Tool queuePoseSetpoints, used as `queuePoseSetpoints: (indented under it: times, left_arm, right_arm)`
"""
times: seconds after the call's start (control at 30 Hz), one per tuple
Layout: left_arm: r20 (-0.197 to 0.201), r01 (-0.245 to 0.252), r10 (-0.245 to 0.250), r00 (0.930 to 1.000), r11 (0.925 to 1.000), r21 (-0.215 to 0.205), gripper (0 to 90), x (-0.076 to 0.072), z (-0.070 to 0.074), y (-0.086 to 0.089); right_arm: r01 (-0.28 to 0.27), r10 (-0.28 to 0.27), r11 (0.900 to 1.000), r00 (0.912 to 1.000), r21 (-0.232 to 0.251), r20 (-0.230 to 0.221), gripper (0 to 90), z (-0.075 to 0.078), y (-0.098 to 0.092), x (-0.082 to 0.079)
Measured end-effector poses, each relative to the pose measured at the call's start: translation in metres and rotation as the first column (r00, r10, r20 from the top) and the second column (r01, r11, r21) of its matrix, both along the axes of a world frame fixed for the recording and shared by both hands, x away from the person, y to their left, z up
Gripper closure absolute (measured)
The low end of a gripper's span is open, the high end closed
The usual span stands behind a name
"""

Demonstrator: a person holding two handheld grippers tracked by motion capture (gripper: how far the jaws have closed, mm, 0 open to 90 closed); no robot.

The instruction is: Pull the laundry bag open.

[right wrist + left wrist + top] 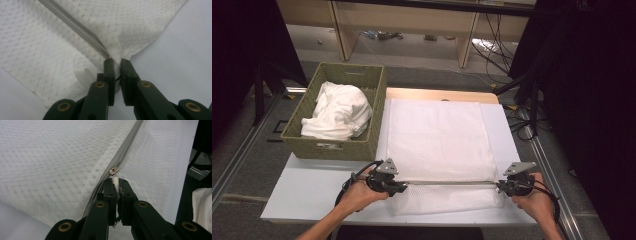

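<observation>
White mesh zip bag (pixel 437 145) lies flat on white table (pixel 307 192), middle. Grey zip line (pixel 452 183) runs along near edge.
Left gripper (pixel 403 187) pinched shut on white zip pull tab (pixel 115 181), at left end of zip.
Right gripper (pixel 500 187) pinched shut on bag's right corner, holding it tight.
Zip slider (pixel 114 170) at one end; can't tell if zip open or shut.
Green woven basket (pixel 364 146) with white cloth (pixel 337 112) far left, apart from bag. Nothing in way.
</observation>
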State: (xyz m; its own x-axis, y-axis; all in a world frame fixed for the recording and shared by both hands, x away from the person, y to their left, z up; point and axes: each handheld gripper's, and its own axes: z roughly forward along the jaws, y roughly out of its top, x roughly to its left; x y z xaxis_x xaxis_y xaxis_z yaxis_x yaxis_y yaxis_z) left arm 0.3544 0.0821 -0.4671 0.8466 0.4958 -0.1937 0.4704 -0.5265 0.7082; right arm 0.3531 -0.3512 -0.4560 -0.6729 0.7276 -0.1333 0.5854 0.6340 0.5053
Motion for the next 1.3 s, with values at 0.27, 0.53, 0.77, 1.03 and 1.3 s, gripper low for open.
queuePoseSetpoints:
  times: [0.27,0.53,0.77,1.03,1.3]
  left_arm:
    - [0.006,-0.018,0.018,0.9998,0.9998,0.011,86.0,-0.002,-0.001,0.011]
    - [0.006,-0.040,0.040,0.9992,0.9989,0.024,85.9,-0.007,-0.002,0.025]
    - [-0.001,-0.050,0.050,0.9988,0.9977,0.047,86.0,-0.009,-0.002,0.035]
    - [0.008,-0.082,0.082,0.9966,0.9940,0.072,85.9,-0.008,-0.004,0.050]
    - [0.015,-0.070,0.069,0.9975,0.9929,0.096,85.7,-0.010,-0.005,0.045]
  right_arm:
    - [0.009,-0.009,1.000,1.0000,0.012,-0.005,85.1,-0.002,0.000,0.001]
    - [-0.005,0.005,1.000,0.9998,-0.004,-0.017,85.0,-0.001,-0.003,0.002]
    - [-0.002,0.002,1.000,0.9995,-0.013,-0.033,85.1,-0.002,-0.004,0.003]
    - [0.012,-0.013,1.000,0.9993,-0.026,-0.035,85.3,-0.003,-0.005,0.005]
    - [0.028,-0.028,1.000,0.9986,-0.002,-0.045,84.9,-0.003,-0.008,0.004]
